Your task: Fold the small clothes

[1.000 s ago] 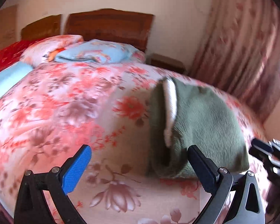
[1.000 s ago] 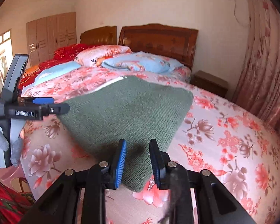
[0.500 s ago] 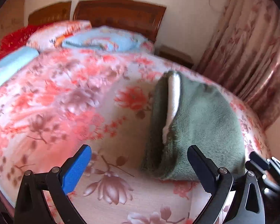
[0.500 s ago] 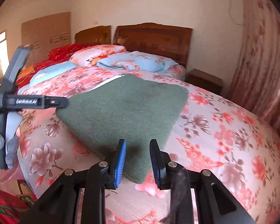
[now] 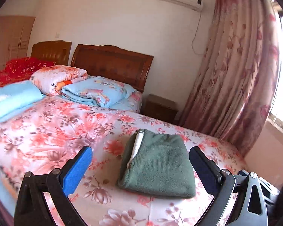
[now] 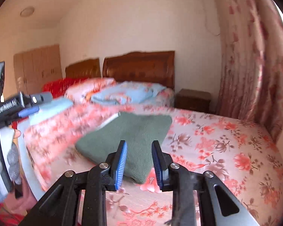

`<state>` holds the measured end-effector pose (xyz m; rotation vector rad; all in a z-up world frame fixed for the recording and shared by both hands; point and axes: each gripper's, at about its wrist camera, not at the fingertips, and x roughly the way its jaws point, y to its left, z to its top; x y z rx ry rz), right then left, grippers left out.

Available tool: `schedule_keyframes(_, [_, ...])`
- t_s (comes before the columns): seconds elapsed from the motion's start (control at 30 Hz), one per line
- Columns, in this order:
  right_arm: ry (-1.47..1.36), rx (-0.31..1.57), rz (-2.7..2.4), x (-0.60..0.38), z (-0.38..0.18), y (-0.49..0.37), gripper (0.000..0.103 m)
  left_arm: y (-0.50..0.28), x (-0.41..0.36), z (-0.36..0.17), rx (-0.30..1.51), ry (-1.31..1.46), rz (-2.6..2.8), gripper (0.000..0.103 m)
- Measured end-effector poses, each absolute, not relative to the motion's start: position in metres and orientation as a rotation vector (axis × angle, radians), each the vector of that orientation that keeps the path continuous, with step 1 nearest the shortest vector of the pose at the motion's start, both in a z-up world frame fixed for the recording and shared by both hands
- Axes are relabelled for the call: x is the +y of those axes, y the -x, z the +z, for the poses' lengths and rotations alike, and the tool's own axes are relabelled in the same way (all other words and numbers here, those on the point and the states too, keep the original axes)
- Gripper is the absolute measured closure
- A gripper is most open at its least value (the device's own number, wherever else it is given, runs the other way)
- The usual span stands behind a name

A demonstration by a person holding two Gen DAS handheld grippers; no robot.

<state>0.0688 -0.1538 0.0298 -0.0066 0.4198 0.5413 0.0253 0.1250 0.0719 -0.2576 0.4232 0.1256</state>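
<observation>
A folded green knit garment with a white inner edge lies flat on the floral bedspread near the foot of the bed. It also shows in the right wrist view. My left gripper is wide open and empty, held back from the garment and above the bed edge. My right gripper has its jaws slightly apart with nothing between them, just short of the garment's near corner. The left gripper's body shows at the left of the right wrist view.
Folded quilts and pillows lie at the head of the bed against a wooden headboard. A nightstand and a floral curtain stand on the right. A wardrobe is at far left.
Both grippers have drawn back and tilted up from the garment, so it looks smaller and more of the room shows. The right jaws have opened slightly. The garment has not moved.
</observation>
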Motion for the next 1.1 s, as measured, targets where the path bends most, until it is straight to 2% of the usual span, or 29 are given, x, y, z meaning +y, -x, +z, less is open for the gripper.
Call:
schedule_keyframes(0.17, [-0.040, 0.441, 0.528, -0.159, 0.036, -0.046, 0.070, -0.010, 0.104, 0.061, 0.482, 0.198, 0.199, 0.000])
schedule_keyframes(0.47, [-0.111, 0.672, 0.419, -0.166, -0.020, -0.048, 0.069, -0.006, 0.084, 0.006, 0.515, 0.074, 0.246, 0.000])
schedule_keyframes(1.1, [0.042, 0.634, 0.465, -0.138, -0.032, -0.034, 0.069, 0.006, 0.056, -0.004, 0.498, 0.017, 0.160, 0.000])
